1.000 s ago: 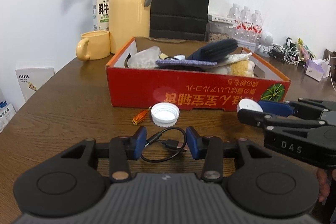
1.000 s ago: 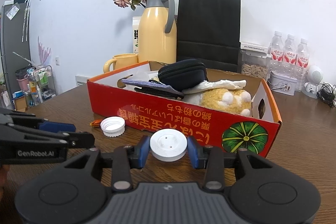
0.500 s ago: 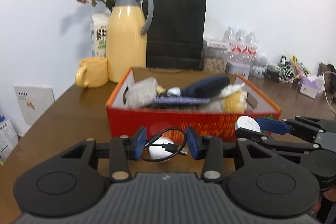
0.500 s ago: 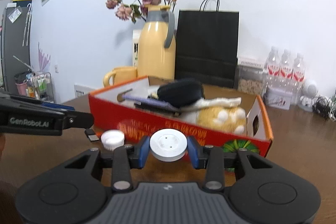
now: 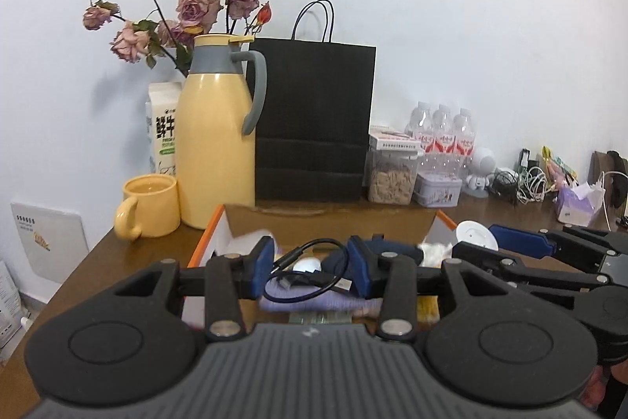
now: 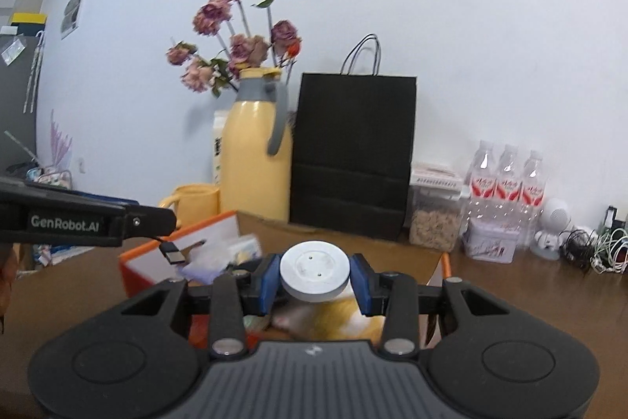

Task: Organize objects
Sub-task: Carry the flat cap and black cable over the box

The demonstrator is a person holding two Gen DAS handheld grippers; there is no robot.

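White wall behind a brown table [image 5: 98, 262], yellow jug [image 5: 216, 152] and black bag [image 5: 314, 120] at the far side, left gripper [image 5: 310, 268] clamped on a looped black cable [image 5: 310, 281], right gripper [image 6: 316, 279] clamped on a white round cap [image 6: 316, 269], both held above the orange box [image 6: 153, 262] of odds and ends.

matt black paper bag [image 5: 314, 120]; glossy yellow jug [image 5: 216, 148]; wood table [image 6: 530, 285].

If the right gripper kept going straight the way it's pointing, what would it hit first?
Probably the far cardboard wall of the orange box, or the black paper bag right behind it; depth is hard to judge. The right gripper holds a white round disc.
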